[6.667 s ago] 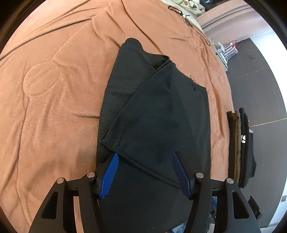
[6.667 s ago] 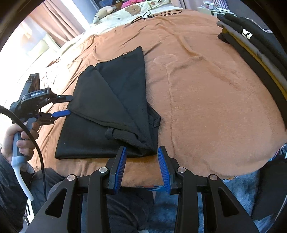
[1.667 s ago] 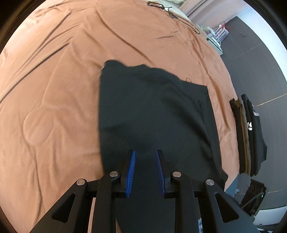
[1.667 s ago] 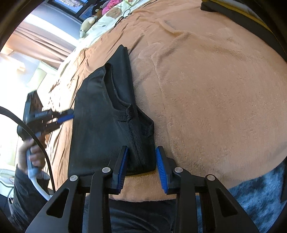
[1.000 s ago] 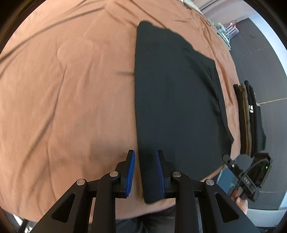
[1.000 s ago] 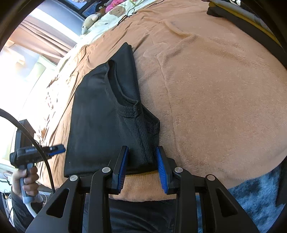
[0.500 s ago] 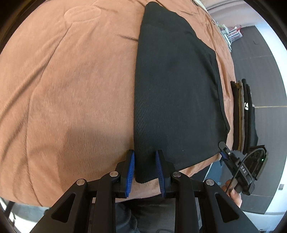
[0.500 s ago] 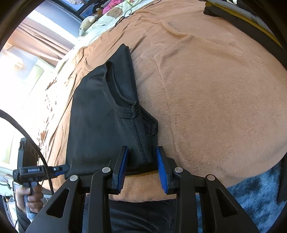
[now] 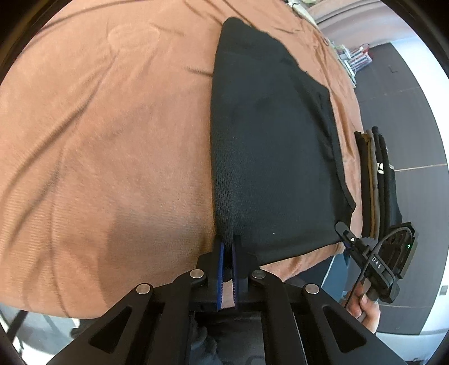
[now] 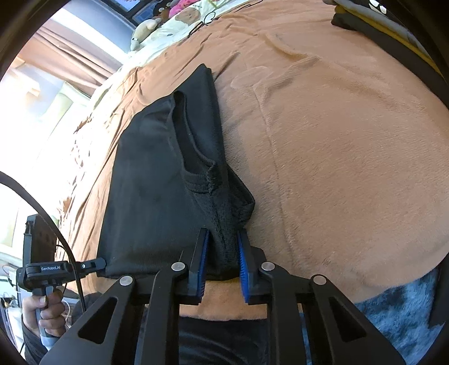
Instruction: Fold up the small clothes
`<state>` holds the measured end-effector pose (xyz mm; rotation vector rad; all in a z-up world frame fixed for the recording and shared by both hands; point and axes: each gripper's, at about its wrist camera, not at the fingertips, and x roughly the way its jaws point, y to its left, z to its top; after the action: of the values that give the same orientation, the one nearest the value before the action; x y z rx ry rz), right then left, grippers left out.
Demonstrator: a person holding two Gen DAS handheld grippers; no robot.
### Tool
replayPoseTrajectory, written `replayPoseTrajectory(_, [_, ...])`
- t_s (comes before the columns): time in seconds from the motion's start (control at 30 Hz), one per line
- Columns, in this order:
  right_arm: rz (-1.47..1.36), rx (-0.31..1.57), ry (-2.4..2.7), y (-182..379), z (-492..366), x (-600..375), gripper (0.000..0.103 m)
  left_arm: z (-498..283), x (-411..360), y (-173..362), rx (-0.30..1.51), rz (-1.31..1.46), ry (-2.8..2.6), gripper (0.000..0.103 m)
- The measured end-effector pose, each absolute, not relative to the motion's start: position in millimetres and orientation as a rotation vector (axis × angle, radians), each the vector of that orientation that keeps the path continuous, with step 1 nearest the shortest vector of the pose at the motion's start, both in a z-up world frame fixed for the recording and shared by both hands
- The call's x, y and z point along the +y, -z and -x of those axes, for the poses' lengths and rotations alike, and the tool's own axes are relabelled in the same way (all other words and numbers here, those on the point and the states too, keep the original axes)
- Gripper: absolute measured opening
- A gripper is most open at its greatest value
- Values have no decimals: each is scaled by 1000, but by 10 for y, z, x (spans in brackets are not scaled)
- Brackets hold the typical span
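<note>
The folded black mesh-knit garment (image 9: 275, 146) lies flat on the brown plush blanket (image 9: 106, 146) covering the bed, its near hem along the blanket's front edge. The left gripper (image 9: 228, 247) sits low at the near left corner, its blue-padded fingers (image 9: 221, 262) pressed almost together with the corner of the cloth pinched between them. The right gripper (image 10: 222, 247) is at the near right corner; its blue pads (image 10: 202, 252) stand on either side of the thick bunched fold, touching it on both sides with a wider gap, so it grips the fabric. Both tools point along the bed, level with the garment. The left wrist view shows the person's right hand (image 9: 362, 306) wrapped round the other handle, and a stack of folded dark and tan clothes (image 9: 376, 182) at the blanket's right edge. The right wrist view alone shows the left hand (image 10: 46, 311) holding its handle with a black cable (image 10: 53, 224) looping up, the garment's ribbed collar (image 10: 196, 162), a cartoon-print sheet (image 10: 185, 19) at the far end, and curtains (image 10: 67, 53).
</note>
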<state>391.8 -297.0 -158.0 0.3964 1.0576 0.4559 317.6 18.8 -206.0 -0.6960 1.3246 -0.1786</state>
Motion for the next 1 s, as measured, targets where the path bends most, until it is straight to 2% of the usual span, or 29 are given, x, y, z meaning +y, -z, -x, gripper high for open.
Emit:
replayPoseTrajectory(0.27, [-400,1097,-530,1606,-3780,-2779,16,-3030,547,1919,1303,657,160,4])
replayPoseTrajectory(0.67, [-411,1131,-564,1613,-3776,-2832,17,-2850,674,1988,1336,644,149,6])
replayPoseTrajectory(0.7, [-413,1123,-561,1602,-3780,-2863,19,-2866,688,1988,1337,644,144,8])
replayPoseTrajectory(0.73, [-424,1107,-558,1575,-3821,-2923,27,-2890,707,1984,1330,646,137,12])
replayPoseTrajectory(0.77, [-431,1100,-557,1570,-3802,-2944,40,-2901,732,1981,1317,654,134,23])
replayPoseTrajectory(0.8, [-442,1091,-555,1561,-3835,-2984,45,-2923,766,1978,1300,668,130,33])
replayPoseTrajectory(0.83, [-459,1081,-555,1557,-3879,-3022,50,-2934,775,1976,1290,675,128,36])
replayPoseTrajectory(1.0, [-483,1062,-576,1541,-4108,-3081,50,-3064,847,2013,1267,694,120,38])
